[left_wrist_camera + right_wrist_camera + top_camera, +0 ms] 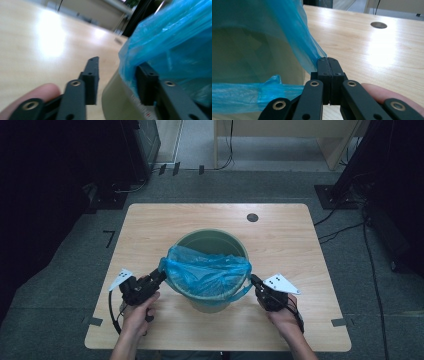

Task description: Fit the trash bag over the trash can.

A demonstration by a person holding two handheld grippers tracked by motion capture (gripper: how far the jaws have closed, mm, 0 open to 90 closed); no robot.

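A green bin [210,237] stands in the middle of the wooden table [150,220], with a blue plastic bag [207,270] draped over its near rim. At the bin's left side my left gripper [161,275] is open. In the left gripper view its jaws [118,75] straddle the bin's rim [117,100], one outside the bin and the other against the bag [175,42]. My right gripper [254,280] is at the bin's right side. In the right gripper view it [328,61] is shut on a stretched edge of the bag [294,32], beside the bin wall [249,55].
A round cable hole [252,217] sits in the table near its far edge. Bare wood lies all around the bin. Dark stands and cables [350,225] are on the floor beyond the table's right and left sides.
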